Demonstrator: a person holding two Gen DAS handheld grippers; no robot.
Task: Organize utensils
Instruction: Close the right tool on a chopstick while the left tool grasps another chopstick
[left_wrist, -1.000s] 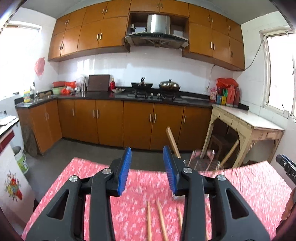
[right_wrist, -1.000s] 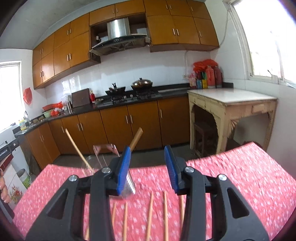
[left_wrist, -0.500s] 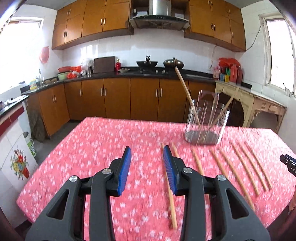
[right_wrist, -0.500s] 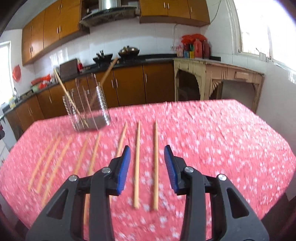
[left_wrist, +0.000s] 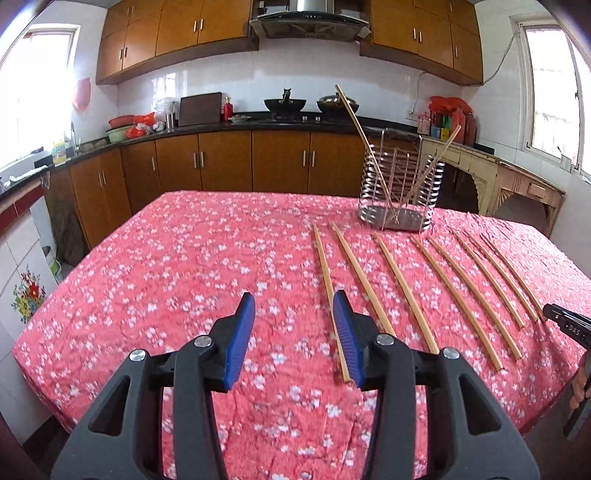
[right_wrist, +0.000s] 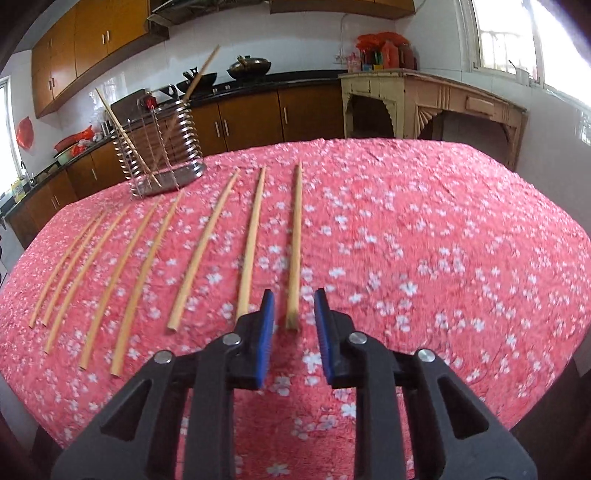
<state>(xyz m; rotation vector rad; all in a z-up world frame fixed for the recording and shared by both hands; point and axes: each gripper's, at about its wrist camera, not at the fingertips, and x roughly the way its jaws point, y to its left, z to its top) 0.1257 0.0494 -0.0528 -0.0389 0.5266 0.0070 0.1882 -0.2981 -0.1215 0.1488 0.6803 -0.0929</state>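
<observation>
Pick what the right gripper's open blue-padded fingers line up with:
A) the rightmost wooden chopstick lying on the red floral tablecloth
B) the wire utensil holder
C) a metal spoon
A: the right gripper is open, and the near end of the rightmost wooden chopstick lies just ahead of the gap, flat on the red floral tablecloth.

Chopsticks (right_wrist: 295, 243) fan across the tablecloth (left_wrist: 184, 266)'s right half; wire holder (left_wrist: 399, 188) stands behind them

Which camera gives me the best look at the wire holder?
Left wrist: the holder sits upright, sharp, with two chopsticks inside. Right wrist shows it smaller, tilted by the fisheye, toward the upper left.
</observation>
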